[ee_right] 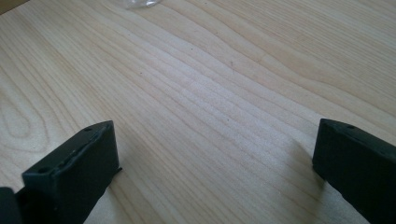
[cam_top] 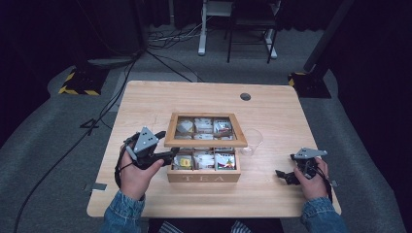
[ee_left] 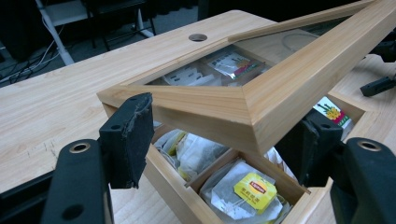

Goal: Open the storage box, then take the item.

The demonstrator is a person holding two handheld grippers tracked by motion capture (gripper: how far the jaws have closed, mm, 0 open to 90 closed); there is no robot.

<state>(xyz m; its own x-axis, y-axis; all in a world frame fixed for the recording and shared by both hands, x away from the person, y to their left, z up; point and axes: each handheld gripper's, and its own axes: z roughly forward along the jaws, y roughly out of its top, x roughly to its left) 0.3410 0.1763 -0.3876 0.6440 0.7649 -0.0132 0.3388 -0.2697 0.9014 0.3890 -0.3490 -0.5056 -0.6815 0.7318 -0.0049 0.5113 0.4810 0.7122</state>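
Lid (cam_top: 205, 141) of tea box (cam_top: 204, 176), glass-paned, seen from high view propped half open mid-table, corner between left gripper (cam_top: 171, 154) jaws for lifting. From left gripper view: jaws spread, pads flanking lid corner (ee_left: 254, 105), seemingly not pressing, tea bags (ee_left: 254, 190) beneath. From right gripper view: right gripper (ee_right: 212, 163) spread wide over bare table (ee_right: 210, 84), idle

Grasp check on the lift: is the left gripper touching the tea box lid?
Cannot tell. In the left gripper view, the lid has its corner between the left gripper pads and overlaps both, but no plain contact or gap shows.

Grey carpet (cam_top: 48, 126), perhaps dark curtains.
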